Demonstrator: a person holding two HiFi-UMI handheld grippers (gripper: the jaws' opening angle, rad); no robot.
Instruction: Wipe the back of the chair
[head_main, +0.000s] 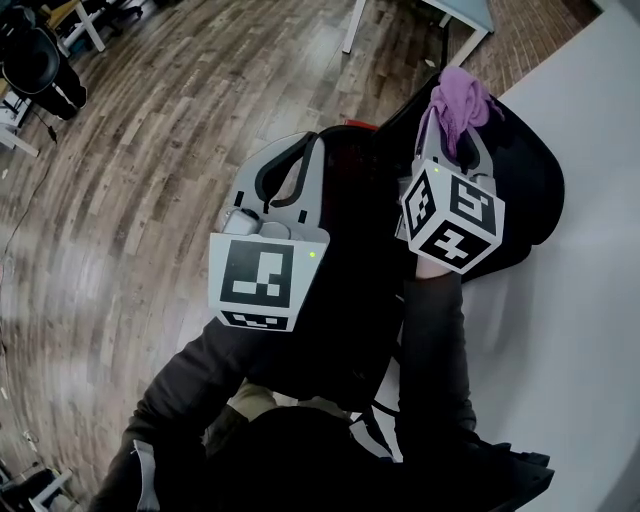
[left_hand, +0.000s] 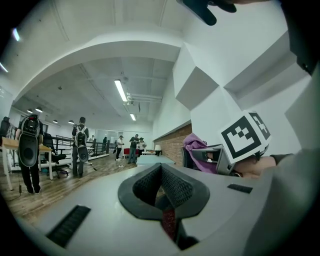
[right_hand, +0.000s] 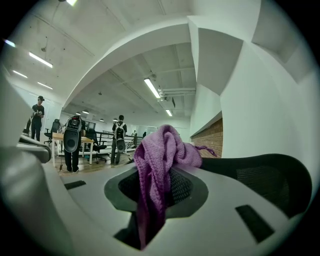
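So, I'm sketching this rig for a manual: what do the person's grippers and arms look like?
Both the left gripper and right gripper are light grey plastic with black textured jaw pads, and each carries a white cube of black square markers with a green light. Dark long sleeves cover both arms.

No readable text, labels, brands, numbers or signs anywhere
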